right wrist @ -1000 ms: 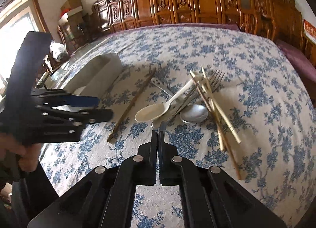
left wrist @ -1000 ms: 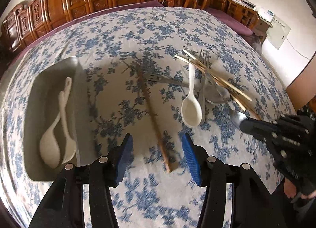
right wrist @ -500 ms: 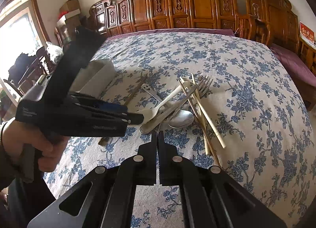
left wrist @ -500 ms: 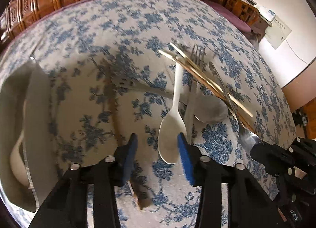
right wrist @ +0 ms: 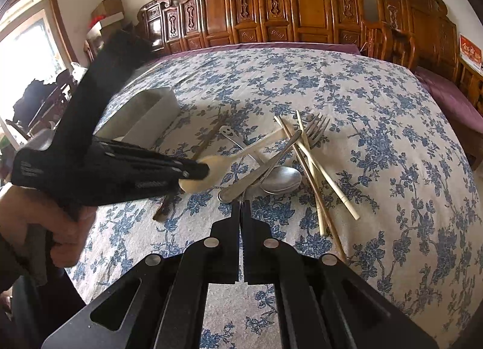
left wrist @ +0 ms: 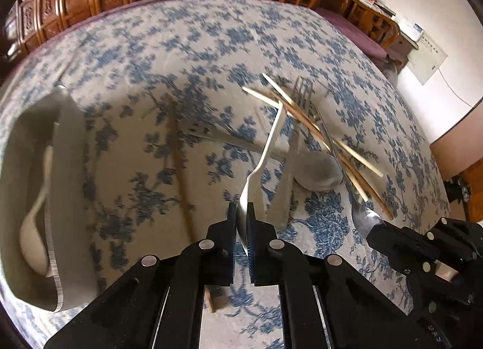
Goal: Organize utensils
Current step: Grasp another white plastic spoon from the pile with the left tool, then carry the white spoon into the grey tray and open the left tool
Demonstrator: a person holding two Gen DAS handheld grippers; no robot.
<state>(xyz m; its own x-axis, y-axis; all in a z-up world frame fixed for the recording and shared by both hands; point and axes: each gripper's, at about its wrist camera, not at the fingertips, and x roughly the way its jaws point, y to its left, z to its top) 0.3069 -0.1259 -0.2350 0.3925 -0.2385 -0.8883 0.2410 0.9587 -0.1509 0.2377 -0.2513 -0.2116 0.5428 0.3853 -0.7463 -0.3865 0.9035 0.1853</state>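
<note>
Mostly a big table under a blue-flowered cloth point(right wrist: 347, 83), carved wooden chairs point(right wrist: 302, 1) behind it and wide bare cloth at the right edge. Only the left wrist view looks into the grey tray point(left wrist: 65, 186), holding a white spoon point(left wrist: 31, 237), at the table's left. Left gripper point(left wrist: 241, 222) is clamped on the cream spoon point(right wrist: 202, 174) by its bowl beside the piled fork point(right wrist: 317, 130), chopsticks point(right wrist: 320, 174) and metal spoon point(right wrist: 282, 179); right gripper point(right wrist: 241, 207) is pinched together near that pile's closest utensil, contact unclear.

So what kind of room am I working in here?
Probably a home dining or sitting room: carved wooden chairs ring a big table under a blue floral tablecloth, with a window on one side.
</note>
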